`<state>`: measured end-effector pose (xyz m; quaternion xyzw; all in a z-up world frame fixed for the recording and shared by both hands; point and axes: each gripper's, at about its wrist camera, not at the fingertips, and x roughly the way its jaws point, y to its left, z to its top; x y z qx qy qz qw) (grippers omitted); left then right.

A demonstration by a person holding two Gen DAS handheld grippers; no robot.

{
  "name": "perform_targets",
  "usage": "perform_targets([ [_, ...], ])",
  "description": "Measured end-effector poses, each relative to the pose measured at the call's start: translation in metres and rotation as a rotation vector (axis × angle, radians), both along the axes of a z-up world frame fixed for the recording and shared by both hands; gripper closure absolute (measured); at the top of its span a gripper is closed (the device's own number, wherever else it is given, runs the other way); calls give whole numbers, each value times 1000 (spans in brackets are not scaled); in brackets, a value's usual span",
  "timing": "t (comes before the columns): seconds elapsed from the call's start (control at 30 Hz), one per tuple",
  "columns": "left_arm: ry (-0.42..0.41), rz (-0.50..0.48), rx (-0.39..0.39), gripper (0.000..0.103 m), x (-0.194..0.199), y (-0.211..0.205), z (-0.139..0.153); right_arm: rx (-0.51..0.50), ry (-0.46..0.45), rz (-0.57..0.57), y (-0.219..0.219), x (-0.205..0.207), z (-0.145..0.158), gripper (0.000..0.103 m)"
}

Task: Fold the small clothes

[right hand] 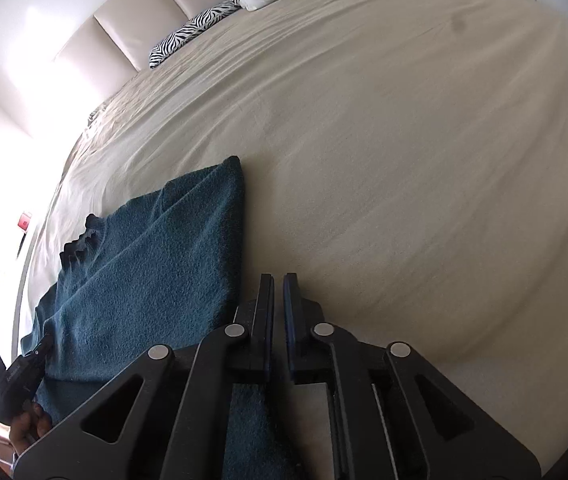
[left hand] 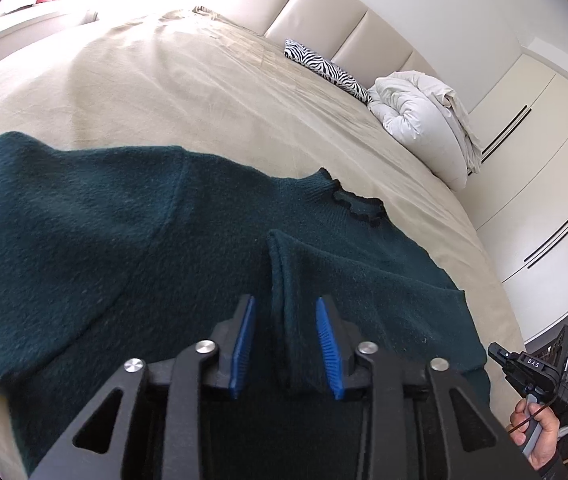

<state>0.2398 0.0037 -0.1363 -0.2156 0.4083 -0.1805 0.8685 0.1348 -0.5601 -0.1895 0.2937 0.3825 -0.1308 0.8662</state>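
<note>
**Left jaws straddle folded sleeve; right waits off the edge**

We've got the dark green sweater (left hand: 124, 248) flat on the beige bedspread (left hand: 204, 92), collar (left hand: 358, 204) far from us. One sleeve (left hand: 296, 280) is folded in over the body; its long axis runs straight ahead, btwn the jaws. Left gripper (left hand: 286, 344) is parted wide, blue pads either side of the sleeve ridge, not yet pinching. Right gripper (right hand: 278, 320) is nearly closed w/ nothing between, over bare bedspread just right of the sweater's straight side edge. Left is clearly nearer the cloth, so we judge the next grab is its job, prob. closing on that sleeve.
</note>
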Motion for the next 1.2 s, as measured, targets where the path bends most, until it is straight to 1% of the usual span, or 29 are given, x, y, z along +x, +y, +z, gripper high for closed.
perform_targets([
  [0.03, -18, 21, -9, 46, -15, 11, 8, -13, -33, -9, 5, -9, 11, 97],
  [0.07, -42, 43, -31, 43, -30, 26, 16, -37, -54, -15, 14, -17, 21, 95],
  [0.1, -62, 73, -55, 35, -44, 43, 23, -70, -68, -16, 25, -24, 32, 90],
  [0.13, -70, 118, -71, 31, -57, 63, 26, -106, -81, -14, 37, -31, 42, 86],
  [0.17, -72, 171, -92, 31, -69, 86, 27, -144, -100, -8, 53, -38, 52, 77],
  [0.2, -68, 226, -120, 31, -80, 111, 25, -188, -124, 0, 68, -44, 62, 62],
  [0.23, -53, 286, -143, 31, -89, 137, 20, -237, -153, 8, 85, -50, 72, 52],
  [0.27, -31, 354, -165, 31, -96, 166, 15, -284, -189, 15, 102, -57, 81, 34],
  [0.3, -9, 421, -195, 31, -103, 195, 8, -323, -225, 22, 120, -60, 91, 23],
  [0.37, 36, 559, -277, 31, -118, 252, -7, -372, -277, 68, 153, -64, 107, 16],
  [0.4, 56, 632, -323, 32, -126, 279, -15, -376, -288, 103, 167, -64, 115, 16],
  [0.43, 65, 697, -383, 35, -135, 304, -22, -371, -292, 136, 179, -62, 119, 16],
  [0.47, 66, 748, -440, 35, -143, 324, -27, -359, -294, 160, 192, -59, 123, 16],
  [0.53, 53, 819, -499, 35, -152, 352, -29, -307, -292, 212, 212, -53, 129, 16],
  [0.63, 61, 884, -559, 35, -152, 375, -35, -258, -283, 265, 242, -48, 132, 16],
  [0.77, 73, 960, -674, 35, -145, 399, -51, -200, -261, 289, 262, -48, 129, 16],
  [0.87, 79, 1003, -738, 35, -139, 407, -58, -176, -250, 283, 265, -48, 127, 16],
  [0.93, 79, 1027, -763, 37, -137, 411, -61, -153, -244, 269, 258, -50, 122, 16],
  [0.97, 79, 1035, -772, 41, -137, 412, -62, -138, -242, 261, 255, -50, 120, 16],
  [1.0, 87, 1041, -774, 56, -136, 411, -63, -125, -240, 254, 249, -49, 116, 16],
  [1.03, 102, 1048, -775, 74, -136, 411, -65, -114, -240, 249, 247, -50, 115, 16],
  [1.07, 116, 1057, -773, 82, -136, 411, -68, -104, -240, 247, 243, -50, 112, 16],
  [1.1, 130, 1066, -758, 96, -137, 411, -69, -98, -241, 245, 241, -52, 111, 16],
  [1.17, 121, 1064, -695, 95, -135, 405, -61, -88, -243, 242, 235, -55, 107, 16],
  [1.2, 106, 1052, -640, 95, -132, 397, -52, -82, -242, 241, 231, -58, 106, 16],
])
